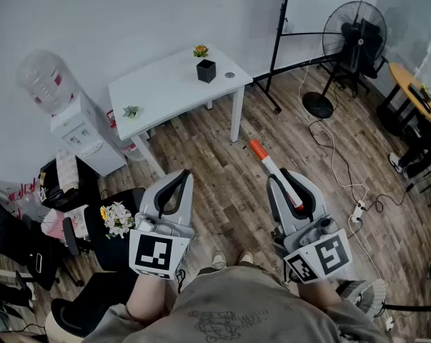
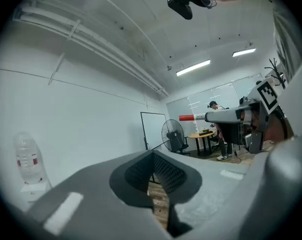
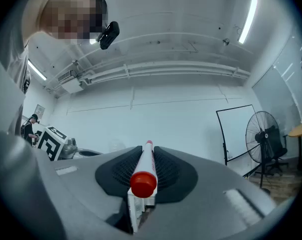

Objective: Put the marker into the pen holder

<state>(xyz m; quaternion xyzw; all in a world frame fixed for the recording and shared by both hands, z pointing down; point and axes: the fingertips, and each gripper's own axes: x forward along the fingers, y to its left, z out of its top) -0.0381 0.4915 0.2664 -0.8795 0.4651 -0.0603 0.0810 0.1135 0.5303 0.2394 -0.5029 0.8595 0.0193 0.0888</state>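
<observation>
Closest is the person's grey shirt (image 1: 229,313), at the bottom middle of the head view. Just above it sit the left cube (image 1: 158,254) and the right cube (image 1: 319,258), each with black and white squares but no words.

The right gripper (image 1: 286,183), at the lower right, squeezes the marker (image 1: 272,168) between its pads. The marker is white with a red cap and pokes out toward the middle of the frame. In the right gripper view its red end (image 3: 143,181) faces the camera. It has a label, but the print is too small to read.

The left gripper (image 1: 182,177), at the lower left, is closed with nothing in it.

The black pen holder (image 1: 206,71) stands far off on the white worktop (image 1: 158,91), top middle, beside a little flower (image 1: 200,51). A water bottle (image 1: 43,81) at the upper left has a red label that is too small to read.
</observation>
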